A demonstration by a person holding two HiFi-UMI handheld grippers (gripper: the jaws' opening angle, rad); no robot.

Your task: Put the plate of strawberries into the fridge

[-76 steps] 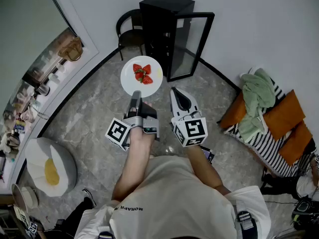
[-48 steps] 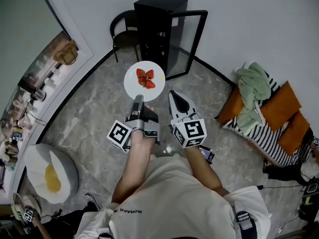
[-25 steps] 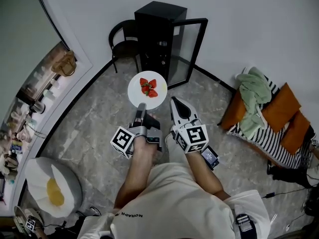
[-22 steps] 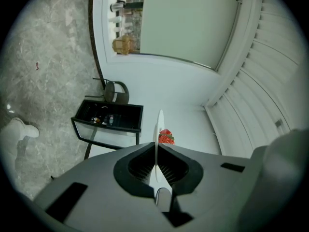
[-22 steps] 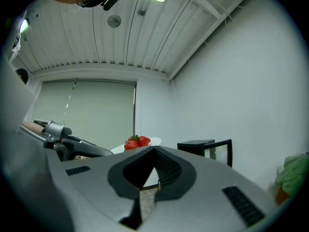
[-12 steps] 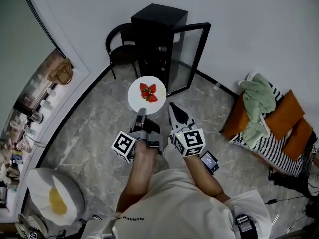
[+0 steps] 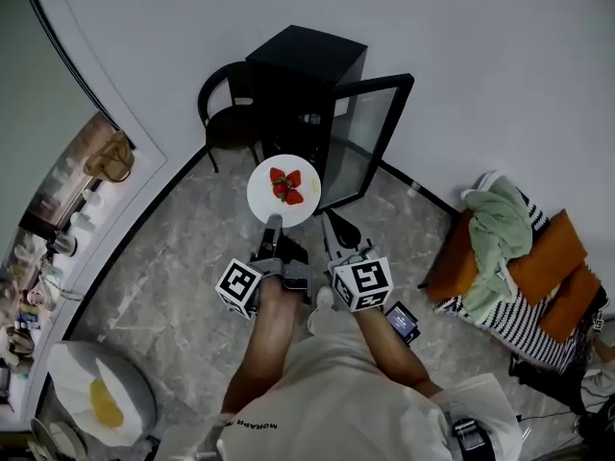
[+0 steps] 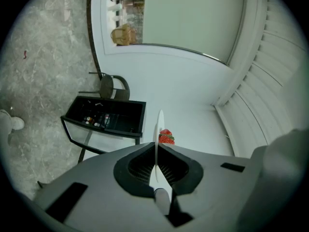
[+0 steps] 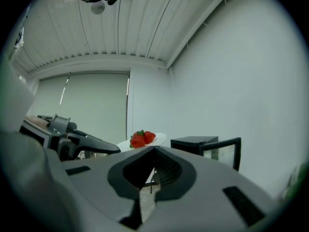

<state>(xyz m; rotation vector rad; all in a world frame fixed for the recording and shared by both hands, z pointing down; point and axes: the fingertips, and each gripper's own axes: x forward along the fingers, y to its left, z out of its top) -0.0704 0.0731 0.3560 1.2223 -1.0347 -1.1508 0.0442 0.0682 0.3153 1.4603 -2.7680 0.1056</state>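
Note:
A white plate (image 7: pixel 283 192) carries a few red strawberries (image 7: pixel 286 185). My left gripper (image 7: pixel 273 223) is shut on its near rim and holds it level above the floor. In the left gripper view the plate (image 8: pixel 157 129) shows edge-on between the pads, with the strawberries (image 8: pixel 165 137) beyond. The black fridge (image 7: pixel 303 80) stands just past the plate, and its glass door (image 7: pixel 370 142) is swung open to the right. My right gripper (image 7: pixel 335 221) is shut and empty, right of the plate. In the right gripper view the strawberries (image 9: pixel 141 138) and the fridge (image 9: pixel 205 146) lie ahead.
A black chair (image 7: pixel 223 113) stands left of the fridge against the white wall. A couch with orange cushions (image 7: pixel 553 257) and a green cloth (image 7: pixel 504 229) is at the right. A white beanbag (image 7: pixel 91 406) sits at lower left, and a cluttered counter (image 7: pixel 58 219) runs along the left.
The person has walked up to the fridge, which now sits just beyond the plate. The left gripper keeps hold of the plate, and the right gripper stays beside it.

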